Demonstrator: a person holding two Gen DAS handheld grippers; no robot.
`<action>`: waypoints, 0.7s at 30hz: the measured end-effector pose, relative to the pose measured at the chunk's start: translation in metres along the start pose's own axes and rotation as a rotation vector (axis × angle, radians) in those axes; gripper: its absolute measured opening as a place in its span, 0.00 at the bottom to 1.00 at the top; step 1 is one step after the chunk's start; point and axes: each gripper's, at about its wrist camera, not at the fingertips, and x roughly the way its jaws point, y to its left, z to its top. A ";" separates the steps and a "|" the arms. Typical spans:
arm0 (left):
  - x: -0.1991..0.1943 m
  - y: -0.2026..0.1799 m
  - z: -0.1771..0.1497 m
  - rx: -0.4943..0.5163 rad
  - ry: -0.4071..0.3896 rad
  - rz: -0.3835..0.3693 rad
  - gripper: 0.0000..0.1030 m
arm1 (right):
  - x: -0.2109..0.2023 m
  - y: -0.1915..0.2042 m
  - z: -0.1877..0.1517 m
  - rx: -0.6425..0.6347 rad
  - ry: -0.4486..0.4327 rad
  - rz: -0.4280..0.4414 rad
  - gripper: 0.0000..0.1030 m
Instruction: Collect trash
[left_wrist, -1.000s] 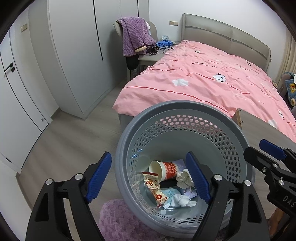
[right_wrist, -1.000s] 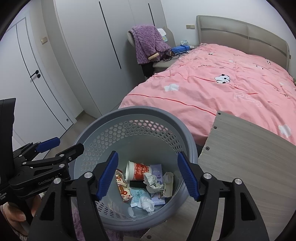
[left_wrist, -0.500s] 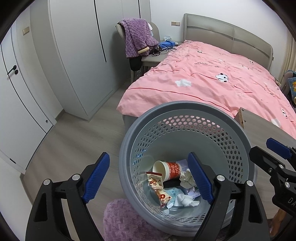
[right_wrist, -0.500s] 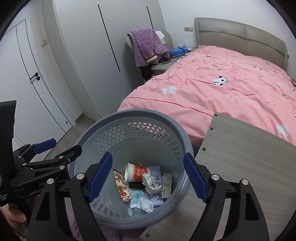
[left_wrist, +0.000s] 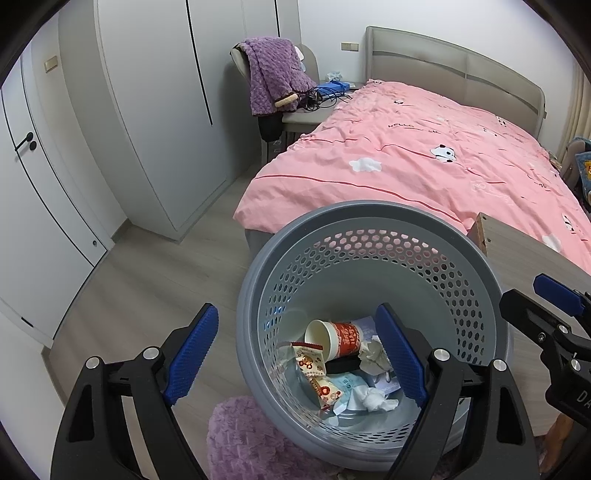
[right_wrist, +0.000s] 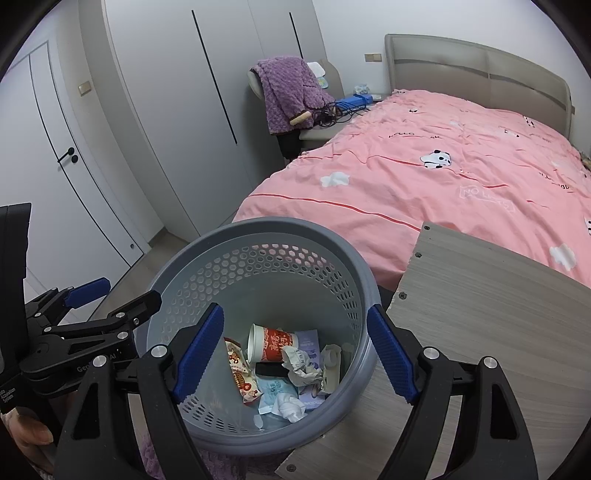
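Note:
A grey perforated trash basket (left_wrist: 369, 221) stands on the floor and also shows in the right wrist view (right_wrist: 258, 227). Inside lie a red and white paper cup (left_wrist: 338, 338), snack wrappers (left_wrist: 314, 365), crumpled tissues (left_wrist: 373, 400) and other scraps; the cup (right_wrist: 271, 341) shows in the right wrist view too. My left gripper (left_wrist: 295, 354) is open and empty above the basket's left side. My right gripper (right_wrist: 295, 352) is open and empty above the basket.
A bed with a pink duvet (left_wrist: 424, 155) lies behind the basket. A wooden tabletop (right_wrist: 480, 314) sits right of it. A chair with a purple blanket (left_wrist: 273, 77) stands by the white wardrobe (left_wrist: 147, 110). A purple fuzzy mat (left_wrist: 251, 439) lies in front.
Both grippers have drawn back and up a little from the basket. The right gripper's jaws have spread wider. The trash in the basket has not moved.

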 end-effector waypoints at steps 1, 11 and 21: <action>0.000 0.000 0.000 0.000 -0.001 0.001 0.81 | 0.000 0.000 0.000 0.000 0.000 -0.001 0.76; -0.001 0.000 0.000 0.001 -0.005 0.001 0.81 | -0.002 -0.002 0.000 -0.005 -0.005 -0.010 0.77; -0.003 0.001 -0.003 -0.019 -0.009 0.004 0.81 | -0.003 0.001 -0.001 -0.015 -0.009 -0.028 0.85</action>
